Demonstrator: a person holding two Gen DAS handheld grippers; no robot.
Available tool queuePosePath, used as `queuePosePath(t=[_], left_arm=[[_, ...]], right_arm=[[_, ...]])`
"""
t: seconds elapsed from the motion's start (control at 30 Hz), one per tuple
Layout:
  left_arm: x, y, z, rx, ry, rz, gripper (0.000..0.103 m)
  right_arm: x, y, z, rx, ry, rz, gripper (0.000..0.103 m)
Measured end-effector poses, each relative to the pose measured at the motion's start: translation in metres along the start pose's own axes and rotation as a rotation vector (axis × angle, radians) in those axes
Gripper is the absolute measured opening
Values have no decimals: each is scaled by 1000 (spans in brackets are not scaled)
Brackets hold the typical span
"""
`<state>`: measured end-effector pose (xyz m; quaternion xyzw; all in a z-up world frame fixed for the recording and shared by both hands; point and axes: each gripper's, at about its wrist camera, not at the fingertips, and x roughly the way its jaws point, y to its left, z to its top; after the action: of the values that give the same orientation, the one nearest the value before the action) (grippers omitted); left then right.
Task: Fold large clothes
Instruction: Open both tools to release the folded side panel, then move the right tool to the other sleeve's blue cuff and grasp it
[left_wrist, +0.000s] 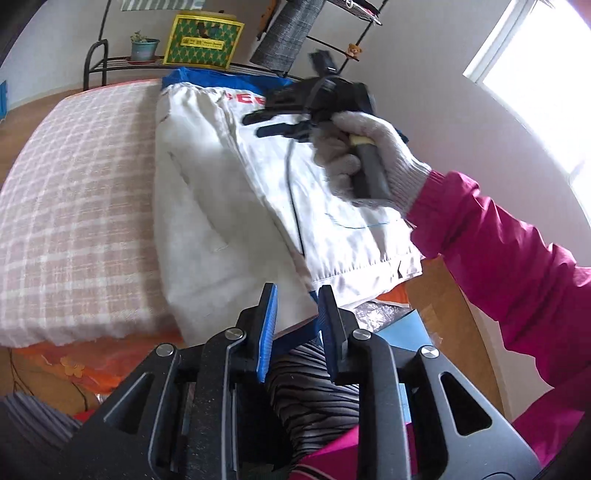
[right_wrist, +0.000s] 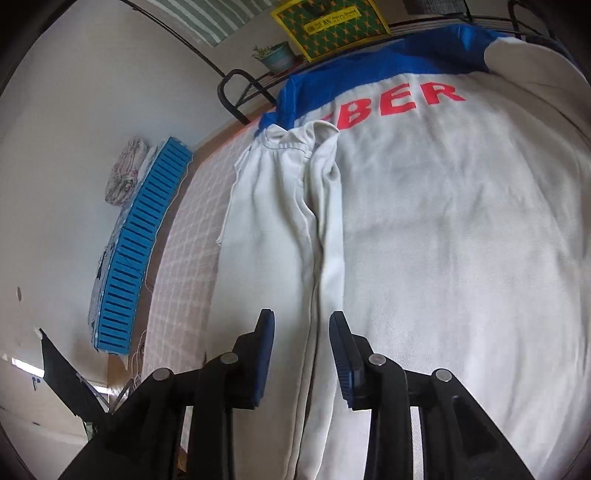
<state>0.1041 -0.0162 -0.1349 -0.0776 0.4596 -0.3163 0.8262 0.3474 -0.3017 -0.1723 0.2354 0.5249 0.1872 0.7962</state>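
A large white jacket (left_wrist: 221, 192) with a blue yoke (right_wrist: 388, 62) and red letters (right_wrist: 399, 103) lies flat on a bed with a pink plaid cover (left_wrist: 74, 184). One sleeve (right_wrist: 277, 206) is folded lengthwise over its left side. My left gripper (left_wrist: 297, 306) hovers at the jacket's near hem, jaws apart, pads pressing on nothing. My right gripper (right_wrist: 301, 332) is open just above the folded sleeve's ridge. In the left wrist view, the right gripper (left_wrist: 269, 123) sits over the jacket's upper part, held by a gloved hand (left_wrist: 354, 147).
A black rack (left_wrist: 96, 55) behind the bed carries a potted plant (left_wrist: 144, 46) and a yellow-green box (left_wrist: 203, 40). A blue slatted panel (right_wrist: 144, 240) leans on the wall left of the bed. A pink sleeve (left_wrist: 498, 258) crosses the right side.
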Motion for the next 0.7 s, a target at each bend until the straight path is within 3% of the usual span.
queuePosePath(t=[0.13, 0.27, 0.37, 0.5, 0.63, 0.7], left_arm=[[-21, 37, 5, -67, -52, 51, 22], [-1, 69, 14, -159, -47, 65, 22], [23, 68, 14, -154, -25, 17, 22], [60, 41, 10, -62, 29, 15, 22], [96, 30, -4, -11, 106, 59, 22], [113, 33, -12, -5, 144, 98, 21]], right_arm=[[-58, 11, -37, -93, -54, 51, 33], [-80, 23, -90, -173, -35, 10, 37], [-74, 22, -132, -184, 18, 21, 37], [-49, 27, -172, -239, 75, -18, 34], [-22, 10, -182, -184, 116, -77, 27], [-22, 5, -180, -161, 100, -60, 26]])
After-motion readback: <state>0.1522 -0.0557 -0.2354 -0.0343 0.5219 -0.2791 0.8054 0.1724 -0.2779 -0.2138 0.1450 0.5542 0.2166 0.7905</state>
